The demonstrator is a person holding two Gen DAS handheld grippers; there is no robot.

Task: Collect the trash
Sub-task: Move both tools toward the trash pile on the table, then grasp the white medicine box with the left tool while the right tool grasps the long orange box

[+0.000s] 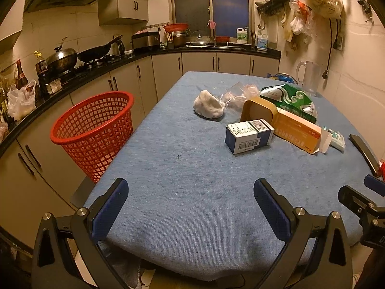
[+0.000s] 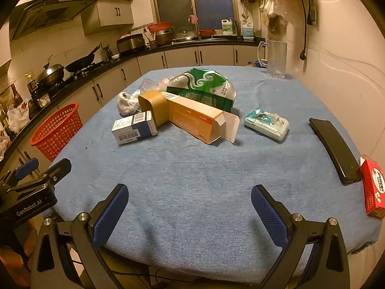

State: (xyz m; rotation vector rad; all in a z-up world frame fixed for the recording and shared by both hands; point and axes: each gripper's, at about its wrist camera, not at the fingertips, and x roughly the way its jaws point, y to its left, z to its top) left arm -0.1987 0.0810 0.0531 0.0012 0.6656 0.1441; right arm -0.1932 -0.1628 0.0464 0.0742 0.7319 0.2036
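Beyond spread fingers: boxes

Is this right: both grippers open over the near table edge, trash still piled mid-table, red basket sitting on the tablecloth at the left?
One thing is off: the red basket is not on the tablecloth. It stands off the table's left edge, beside the cabinets, as the left wrist view shows. Otherwise correct: left gripper and right gripper are open, trash piled mid-table.

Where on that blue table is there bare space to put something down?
The near half of the tablecloth, between the grippers and the blue-white box, is bare. The middle is crowded: orange carton, green bag, tissue pack.
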